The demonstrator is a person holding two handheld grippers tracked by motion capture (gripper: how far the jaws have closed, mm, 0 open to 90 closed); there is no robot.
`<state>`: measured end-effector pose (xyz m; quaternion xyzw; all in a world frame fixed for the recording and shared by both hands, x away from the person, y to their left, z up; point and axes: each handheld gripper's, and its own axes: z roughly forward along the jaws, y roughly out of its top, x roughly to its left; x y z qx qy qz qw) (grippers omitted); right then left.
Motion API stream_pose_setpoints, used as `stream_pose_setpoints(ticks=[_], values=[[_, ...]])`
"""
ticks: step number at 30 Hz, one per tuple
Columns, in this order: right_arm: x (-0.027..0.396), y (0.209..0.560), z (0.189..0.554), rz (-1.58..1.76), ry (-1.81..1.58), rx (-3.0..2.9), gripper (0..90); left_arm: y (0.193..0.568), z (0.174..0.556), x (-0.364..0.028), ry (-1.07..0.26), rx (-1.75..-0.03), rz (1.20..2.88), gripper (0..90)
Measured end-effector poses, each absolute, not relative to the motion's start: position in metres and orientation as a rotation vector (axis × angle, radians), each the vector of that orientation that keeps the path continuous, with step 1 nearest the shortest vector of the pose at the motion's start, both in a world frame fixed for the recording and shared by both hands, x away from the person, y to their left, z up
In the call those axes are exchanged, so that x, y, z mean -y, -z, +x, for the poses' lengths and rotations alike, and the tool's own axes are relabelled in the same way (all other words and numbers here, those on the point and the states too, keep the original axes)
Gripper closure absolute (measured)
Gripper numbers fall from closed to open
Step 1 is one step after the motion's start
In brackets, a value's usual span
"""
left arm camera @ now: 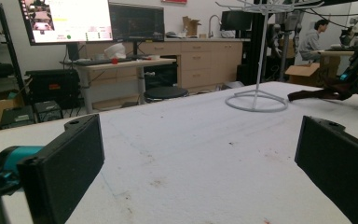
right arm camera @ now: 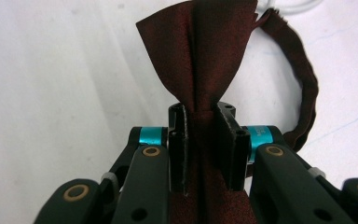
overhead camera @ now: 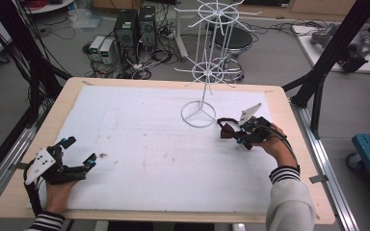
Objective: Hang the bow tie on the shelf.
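Your right gripper (right arm camera: 200, 144) jaws clamped on knot of dark red bow tie (right arm camera: 200, 42), wings along jaws, strap looping aside; tie just beside base ring of white wire rack (overhead camera: 198, 114), right of it; your left gripper (overhead camera: 79, 156) jaws spread wide, empty, well apart from rack, low over desk (overhead camera: 139, 144); right hand nearer rack, likely hangs tie.

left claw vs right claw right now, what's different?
The left claw is open with nothing between its jaws; the right claw is shut on the dark red satin bow tie, pinching it at the middle knot. The left claw sits near the table's front left corner; the right claw is at the right side, close to the white wire display stand. Both are black with teal accents, low over the white tabletop.
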<state>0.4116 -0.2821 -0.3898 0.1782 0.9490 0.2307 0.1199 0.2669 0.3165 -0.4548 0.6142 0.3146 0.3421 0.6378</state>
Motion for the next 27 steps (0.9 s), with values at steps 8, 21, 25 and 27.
stream_pose_setpoints(ticks=[8,21,25,27], values=[[0.288,0.382,0.41,0.608,-0.81,-2.721,76.4,0.455,0.267,-0.316,-0.781,-0.718,1.403,1.7],[0.305,0.364,0.405,0.755,-1.057,-2.599,76.4,0.455,0.267,-0.316,-0.781,-0.719,1.402,1.7],[0.309,0.36,0.404,0.806,-1.138,-2.554,76.3,0.455,0.267,-0.316,-0.782,-0.719,1.403,1.7],[0.311,0.358,0.404,0.853,-1.191,-2.527,76.3,0.455,0.267,-0.317,-0.781,-0.719,1.403,1.7]])
